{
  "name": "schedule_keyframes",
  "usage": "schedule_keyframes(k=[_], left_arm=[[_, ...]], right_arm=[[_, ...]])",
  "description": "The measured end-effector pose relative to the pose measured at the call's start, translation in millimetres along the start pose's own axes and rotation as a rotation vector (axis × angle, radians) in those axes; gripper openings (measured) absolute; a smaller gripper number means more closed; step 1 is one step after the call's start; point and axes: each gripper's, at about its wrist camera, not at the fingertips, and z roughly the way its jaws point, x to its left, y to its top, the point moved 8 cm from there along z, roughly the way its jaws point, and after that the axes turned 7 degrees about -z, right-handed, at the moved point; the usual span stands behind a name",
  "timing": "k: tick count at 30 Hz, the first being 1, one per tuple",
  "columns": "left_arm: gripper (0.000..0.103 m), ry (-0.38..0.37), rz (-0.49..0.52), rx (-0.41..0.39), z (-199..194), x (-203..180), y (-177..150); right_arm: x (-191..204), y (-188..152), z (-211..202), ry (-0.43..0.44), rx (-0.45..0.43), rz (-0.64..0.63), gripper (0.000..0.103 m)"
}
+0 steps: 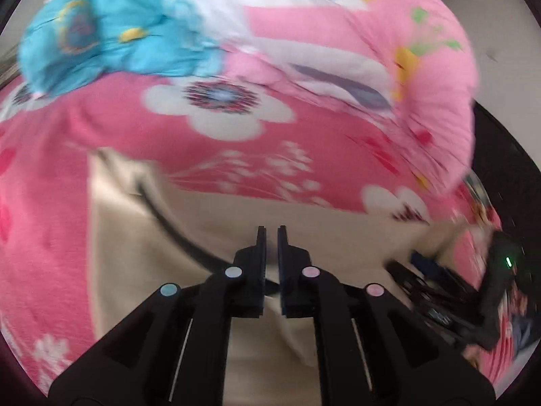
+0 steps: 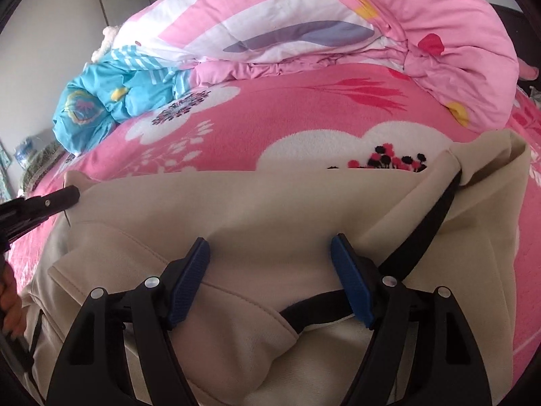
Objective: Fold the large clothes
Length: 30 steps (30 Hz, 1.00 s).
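My right tool (image 2: pixel 270 253) hangs spread wide over the cream garment (image 2: pixel 236 209), grasping nothing, its blue pads (image 2: pixel 189 280) either side of the black-trimmed neckline. My left tool (image 1: pixel 271 237) is nearly pinched closed, with only a slit showing and no cloth visibly in it; the blur hides detail. The garment lies partly folded on the pink flowered bed (image 2: pixel 304 111), a sleeve doubled over at the right. For a clean fold I judge I should catch matching edges with both tools, lift evenly, and keep clear of the heaped quilt (image 2: pixel 338 17) and blue bundle (image 2: pixel 101 108) beyond.
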Motion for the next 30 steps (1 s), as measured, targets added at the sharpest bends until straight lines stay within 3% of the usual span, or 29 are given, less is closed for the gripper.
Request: schedule_keyframes(k=[2,8,10,16,20,23,24,26,28,30], left_arm=[[0.02,-0.061,0.067,0.08,16,-18,-17],[0.021,0.152,0.254,0.089,32,-24,-42],[0.021,0.171,0.282,0.107,32,-26,-40],[0.021,0.135,0.268,0.028,34,-22,-44],[0.019,0.115,0.252,0.052,23,-29,-35],[0.019,0.014,0.207,-0.111,-18,-41,-22],[0.018,0.011,0.216,-0.121,-21,-44,-22],[0.004,0.021,0.243,-0.074,-8,-48,-29],[0.003,0.05,0.238,0.034,24,-36,-46],[0.003,0.041,0.22,0.066,34,-31,-52]], right_arm=[[2,-1,-1,0.001,0.013,-0.016,0.074],[8,-9,-6,-0.016,0.081,-0.121,0.073],[7,-10,-8,-0.007,0.088,-0.126,0.073],[9,-14,-9,-0.024,0.051,-0.146,0.073],[7,-13,-10,-0.013,0.051,-0.136,0.074],[7,-13,-10,-0.015,0.046,-0.136,0.074],[7,-13,-10,-0.017,0.043,-0.137,0.074],[8,-13,-11,-0.021,0.04,-0.139,0.074],[7,-13,-12,-0.02,0.039,-0.139,0.074],[8,-14,-9,-0.038,0.046,-0.154,0.074]])
